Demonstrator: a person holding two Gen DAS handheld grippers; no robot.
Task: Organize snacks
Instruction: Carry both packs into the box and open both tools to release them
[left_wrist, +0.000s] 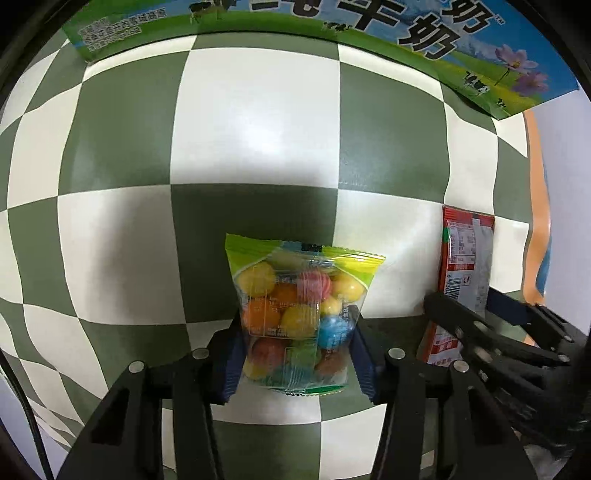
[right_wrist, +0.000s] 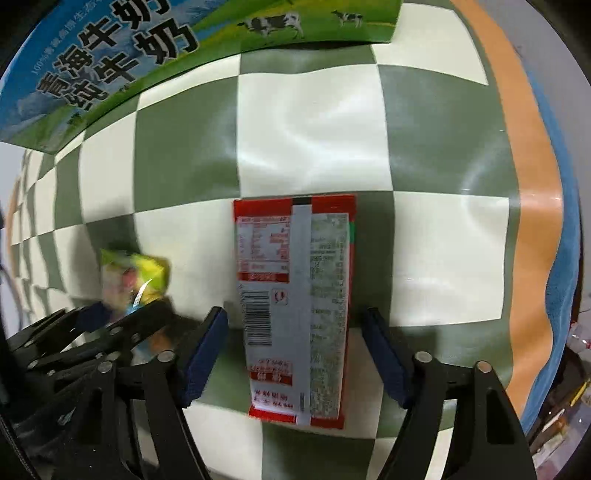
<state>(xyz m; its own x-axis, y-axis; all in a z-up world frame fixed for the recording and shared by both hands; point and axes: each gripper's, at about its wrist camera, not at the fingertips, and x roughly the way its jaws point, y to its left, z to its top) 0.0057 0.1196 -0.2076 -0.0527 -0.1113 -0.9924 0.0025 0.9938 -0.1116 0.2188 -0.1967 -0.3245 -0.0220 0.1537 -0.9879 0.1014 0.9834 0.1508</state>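
A green-and-white checked tablecloth (left_wrist: 258, 129) carries a milk carton (right_wrist: 110, 55) at its far edge. The left claw (left_wrist: 295, 354) grips a candy bag (left_wrist: 299, 317); the right claw (right_wrist: 295, 354) stands wide around a red packet (right_wrist: 295, 310), pads apart from it.

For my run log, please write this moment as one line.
left gripper: closed on candy bag | right gripper: open around red snack packet, apart | surface: checkered tablecloth | milk carton box behind
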